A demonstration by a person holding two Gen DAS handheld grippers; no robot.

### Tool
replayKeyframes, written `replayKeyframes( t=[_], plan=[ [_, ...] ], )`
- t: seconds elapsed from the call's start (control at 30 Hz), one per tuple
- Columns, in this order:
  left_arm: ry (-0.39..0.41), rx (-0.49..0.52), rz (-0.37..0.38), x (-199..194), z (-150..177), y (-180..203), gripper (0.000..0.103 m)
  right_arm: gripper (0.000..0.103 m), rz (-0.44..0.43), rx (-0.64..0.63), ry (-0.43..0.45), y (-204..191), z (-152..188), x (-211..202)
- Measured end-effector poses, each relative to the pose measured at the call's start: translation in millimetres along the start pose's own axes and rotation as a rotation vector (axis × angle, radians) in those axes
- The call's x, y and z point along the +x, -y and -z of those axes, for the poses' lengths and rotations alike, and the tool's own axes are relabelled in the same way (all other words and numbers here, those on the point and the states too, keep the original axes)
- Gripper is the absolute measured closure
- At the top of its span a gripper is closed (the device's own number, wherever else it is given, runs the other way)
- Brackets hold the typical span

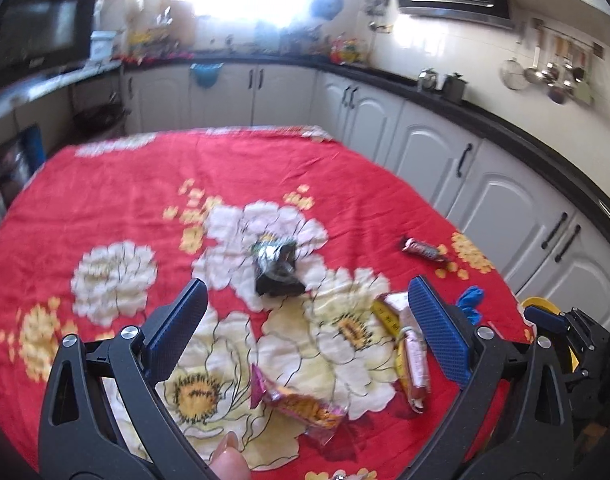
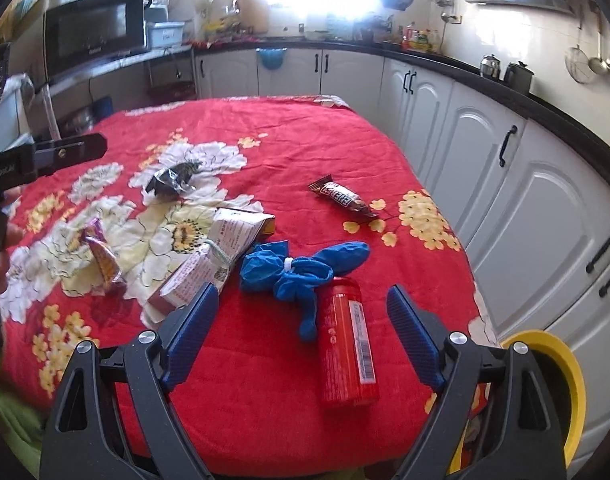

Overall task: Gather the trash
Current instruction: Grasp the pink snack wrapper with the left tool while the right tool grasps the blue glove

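Tabletop (image 2: 265, 360): covered by a red flowered cloth; all the trash lies loose on it, with a yellow bin (image 2: 561, 380) at its right edge.
Red bottle (image 2: 347, 344): lying on its side, nearest the right gripper (image 2: 303, 312); probably stiff, smooth and prone to roll, so best pinched across the middle of its body.
White packet (image 2: 213, 260): tied with cord, left of the bottle; likely light and crushable, so take it at the tied waist.
Blue glove bundle (image 2: 297, 270): touching the bottle's cap end; soft and limp, so any fold serves.
Black wrapper (image 1: 277, 266): ahead of the left gripper (image 1: 305, 300); crinkly, light.
Snack bar (image 2: 343, 196): far right, apart from the rest; thin, slippery film.
Grippers: both spread wide, holding nothing.
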State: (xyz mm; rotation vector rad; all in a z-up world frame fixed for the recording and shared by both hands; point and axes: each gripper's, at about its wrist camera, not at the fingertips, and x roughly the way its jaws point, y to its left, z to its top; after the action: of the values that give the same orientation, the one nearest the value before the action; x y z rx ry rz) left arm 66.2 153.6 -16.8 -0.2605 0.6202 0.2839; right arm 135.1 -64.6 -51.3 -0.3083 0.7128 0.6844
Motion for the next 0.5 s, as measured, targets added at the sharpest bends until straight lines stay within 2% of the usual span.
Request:
replayKeyframes(
  t=[0.2,0.37,0.5],
  plan=[
    [-0.102,-0.067,-0.036,18.4,21.3,-6.7,0.011,0.024,0.002,-0.064,-0.046,-3.3,-8.4,26.3],
    [-0.201,-0.099,-0.03,37.4,39.4,-5.8,0.011,0.026,0.002,-0.126,-0.083,-6.8,-13.6,44.0],
    [-0.248,-0.128,-0.037,48.9,50.9,-11.6,0.011,0.035,-0.004,-0.164,-0.121,-7.9,-15.0,58.1]
  ],
)
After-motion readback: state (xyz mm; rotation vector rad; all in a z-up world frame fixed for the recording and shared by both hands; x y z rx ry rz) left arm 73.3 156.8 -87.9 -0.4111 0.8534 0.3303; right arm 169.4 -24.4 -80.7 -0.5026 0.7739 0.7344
